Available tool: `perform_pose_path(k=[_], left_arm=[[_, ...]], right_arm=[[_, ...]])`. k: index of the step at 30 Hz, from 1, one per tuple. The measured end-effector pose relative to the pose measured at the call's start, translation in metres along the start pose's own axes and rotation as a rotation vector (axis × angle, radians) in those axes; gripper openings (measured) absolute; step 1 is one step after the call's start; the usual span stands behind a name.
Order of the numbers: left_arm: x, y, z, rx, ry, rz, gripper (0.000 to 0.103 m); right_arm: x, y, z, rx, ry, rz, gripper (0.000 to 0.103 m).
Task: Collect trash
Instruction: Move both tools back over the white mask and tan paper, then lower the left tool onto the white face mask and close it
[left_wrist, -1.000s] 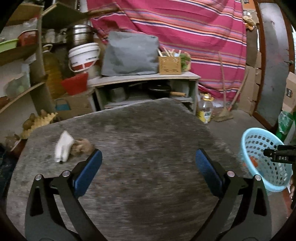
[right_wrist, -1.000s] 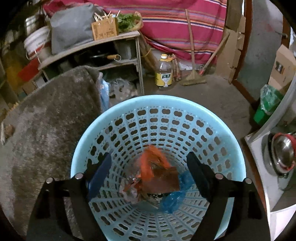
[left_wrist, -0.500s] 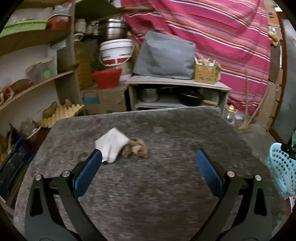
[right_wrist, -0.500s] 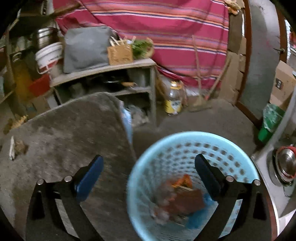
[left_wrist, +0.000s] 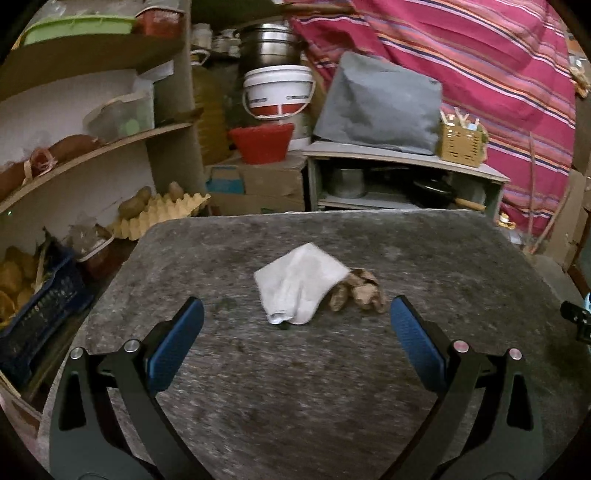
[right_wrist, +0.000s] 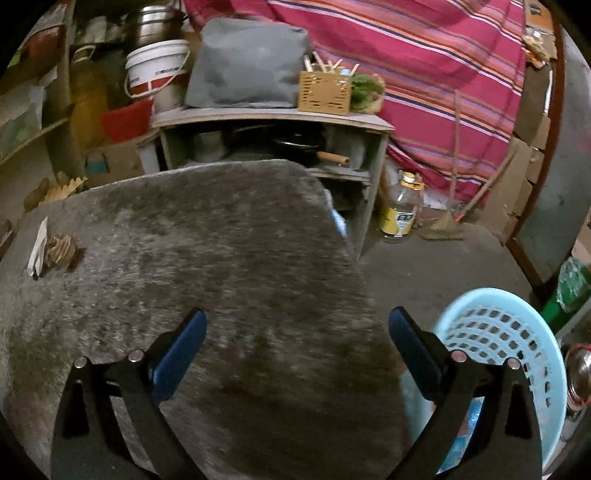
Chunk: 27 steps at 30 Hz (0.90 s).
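A crumpled white tissue (left_wrist: 299, 284) lies on the grey table (left_wrist: 295, 398) with a brown crumpled scrap (left_wrist: 360, 291) touching its right side. My left gripper (left_wrist: 295, 332) stands open just short of them, nothing between its blue pads. The right wrist view shows the same tissue (right_wrist: 37, 247) and brown scrap (right_wrist: 59, 249) far off at the table's left edge. My right gripper (right_wrist: 295, 343) is open and empty over the table's right part. The light blue trash basket (right_wrist: 509, 332) stands on the floor to its right.
Behind the table a low shelf unit (left_wrist: 402, 162) carries a grey bag (left_wrist: 380, 107) and a woven holder (left_wrist: 461, 142). Shelves with egg trays (left_wrist: 159, 214) and a blue crate (left_wrist: 40, 314) line the left. A bottle (right_wrist: 400, 212) and a broom (right_wrist: 448, 225) stand on the floor.
My left gripper has swung left, bringing the tissue and scrap from the far left to the centre. My right gripper has left the basket and moved left over the table, jaws wider.
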<state>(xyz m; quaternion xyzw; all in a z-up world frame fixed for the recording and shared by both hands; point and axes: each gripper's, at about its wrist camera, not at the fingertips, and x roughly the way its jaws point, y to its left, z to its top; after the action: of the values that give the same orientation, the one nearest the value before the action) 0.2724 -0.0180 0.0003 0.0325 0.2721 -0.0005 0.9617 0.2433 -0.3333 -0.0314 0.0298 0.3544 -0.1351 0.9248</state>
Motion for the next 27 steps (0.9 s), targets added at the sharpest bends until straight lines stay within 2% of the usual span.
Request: perform_pose_path(k=[6,10,15,25,26,27], left_arm=[[0.031,0.023,-0.006,-0.009,0.099,0.024,0.097],[0.046,0.033,-0.005,0.0,0.11,0.062,0.097],[0.068,0.039,-0.005,-0.014,0.141,0.022,0.097],[0.109,0.027,-0.001,0.01,0.201,-0.05,0.097],[0.113,0.026,0.0,0.015,0.208,-0.057,0.096],[0.118,0.026,0.001,0.017,0.216,-0.068,0.091]], right_arm=[[0.015,0.017,0.003,0.038,0.032,0.065,0.097],[0.023,0.031,0.006,0.032,0.041,0.042,0.098],[0.032,0.049,0.01,-0.001,0.029,0.016,0.099],[0.047,0.062,0.013,0.003,0.052,0.099,0.099],[0.047,0.062,0.014,0.007,0.05,0.108,0.099],[0.047,0.064,0.015,0.011,0.04,0.112,0.099]])
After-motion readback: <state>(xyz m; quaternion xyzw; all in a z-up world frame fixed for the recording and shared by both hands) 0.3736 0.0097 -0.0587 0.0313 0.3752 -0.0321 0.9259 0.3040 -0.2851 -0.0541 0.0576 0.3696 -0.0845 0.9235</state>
